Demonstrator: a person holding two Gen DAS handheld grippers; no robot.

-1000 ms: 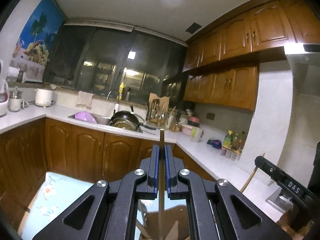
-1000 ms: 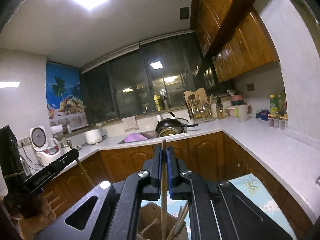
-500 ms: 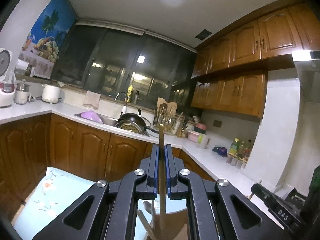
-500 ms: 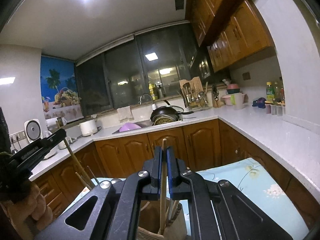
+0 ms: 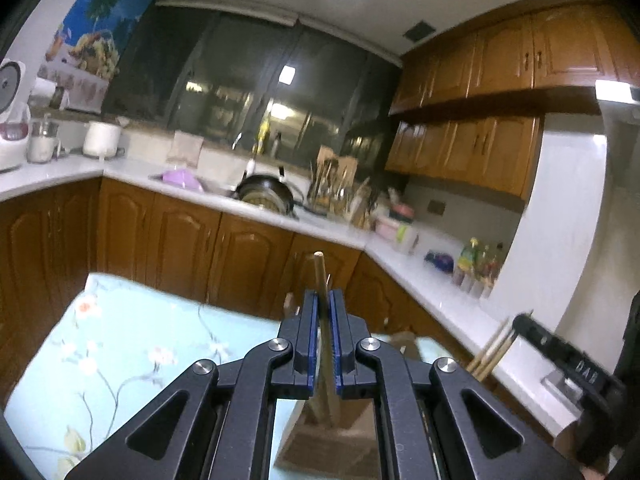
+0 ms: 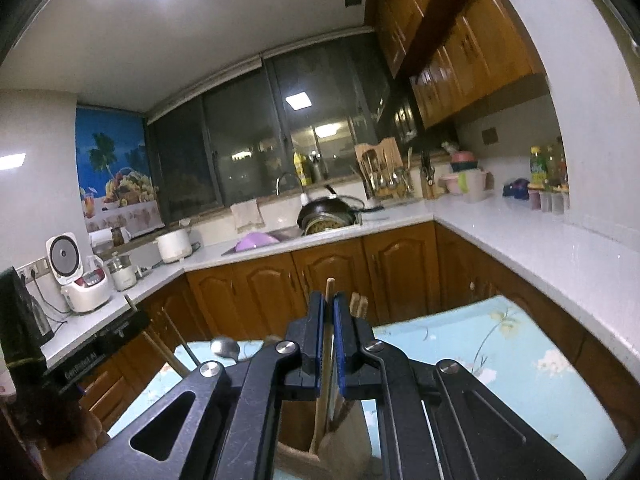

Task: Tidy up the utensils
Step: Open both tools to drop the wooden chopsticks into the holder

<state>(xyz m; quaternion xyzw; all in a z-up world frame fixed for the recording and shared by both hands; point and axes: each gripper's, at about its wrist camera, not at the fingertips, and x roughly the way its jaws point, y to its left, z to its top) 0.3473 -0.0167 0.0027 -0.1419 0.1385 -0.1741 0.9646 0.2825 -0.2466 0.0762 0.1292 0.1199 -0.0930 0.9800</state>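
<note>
My left tongs (image 5: pixel 324 312) pinching wooden chopstick (image 5: pixel 320 276), tip poking up past blue pads at frame centre, lower end inside wooden utensil holder (image 5: pixel 332 436) at bottom centre. My right tongs (image 6: pixel 328 316) pinching second chopstick (image 6: pixel 329 292), its lower end in same holder (image 6: pixel 304 436). Metal spoon (image 6: pixel 225 347) sticking up left of right tongs. Holder sits on floral-cloth bench (image 5: pixel 120 344). Black wok (image 6: pixel 326 210) in sink, upper centre. Rice cooker (image 6: pixel 80 276) at left.
</note>
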